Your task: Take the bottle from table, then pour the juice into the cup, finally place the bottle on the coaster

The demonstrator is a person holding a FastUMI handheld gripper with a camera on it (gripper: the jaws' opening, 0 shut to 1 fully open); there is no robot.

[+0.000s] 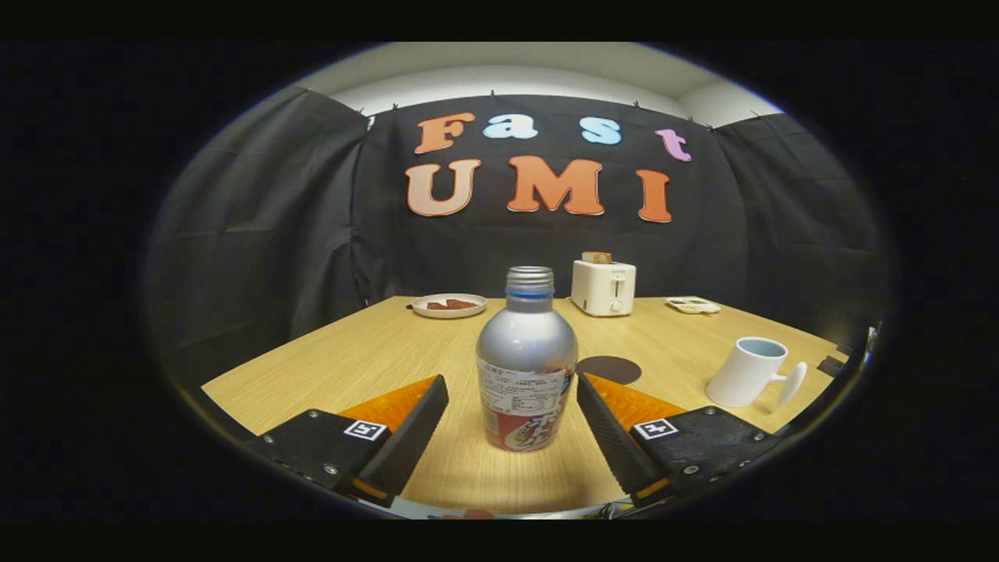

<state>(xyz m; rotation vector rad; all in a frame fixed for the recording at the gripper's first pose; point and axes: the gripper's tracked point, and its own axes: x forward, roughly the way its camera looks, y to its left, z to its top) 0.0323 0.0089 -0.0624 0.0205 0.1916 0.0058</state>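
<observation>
Bottle (527, 367) upright between spread gripper (513, 398) fingers

Your camera rides on the gripper (513, 390), low over the near edge of the table (343, 359), looking forward along both spread fingers toward the far edge and the booth wall. It sits close to the bottle (525, 367) standing between the fingers; the toaster (602, 287) stands by the far edge.

One bottle (527, 367), one cup (753, 372), one coaster (609, 368)
</observation>
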